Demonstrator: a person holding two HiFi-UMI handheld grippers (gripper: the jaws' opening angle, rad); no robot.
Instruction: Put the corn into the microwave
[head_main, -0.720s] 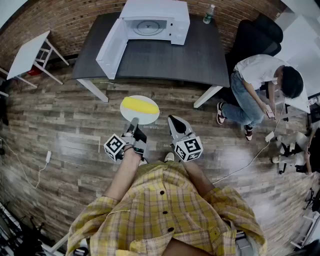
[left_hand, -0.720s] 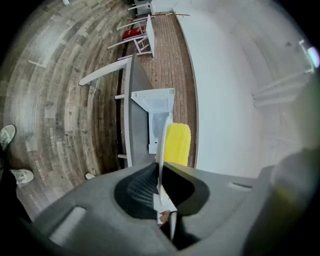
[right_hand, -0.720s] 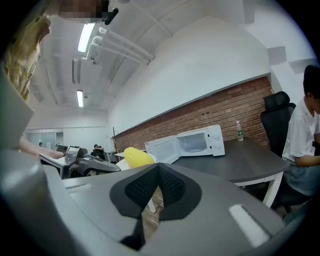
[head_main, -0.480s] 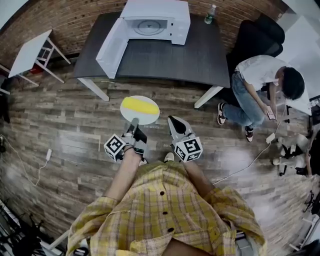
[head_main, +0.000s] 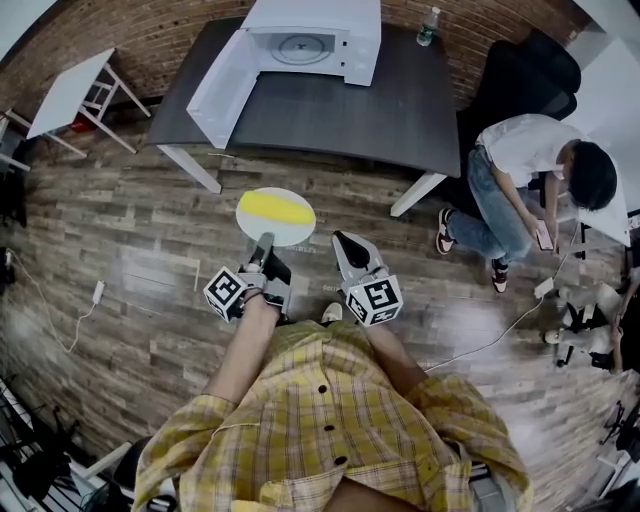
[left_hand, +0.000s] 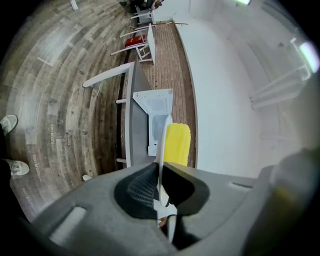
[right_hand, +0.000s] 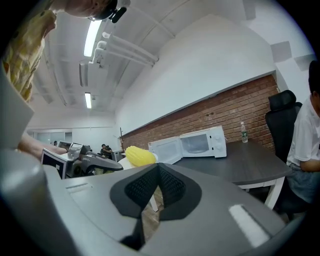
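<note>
plate (head_main: 292, 233) with corn (head_main: 274, 208): slightly up-left in head view | microwave (head_main: 352, 42): nearer top edge

The left claw (head_main: 265, 246) grips a white plate (head_main: 292, 233) bearing corn (head_main: 275, 208), well short of the open microwave (head_main: 312, 42).

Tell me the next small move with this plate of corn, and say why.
Probably walk forward, carrying the plate level toward the microwave. The left claw is clamped on the plate's rim with the corn lying loose on top, and the microwave stands on the table some way ahead, its door open. The right claw is shut and empty.
</note>
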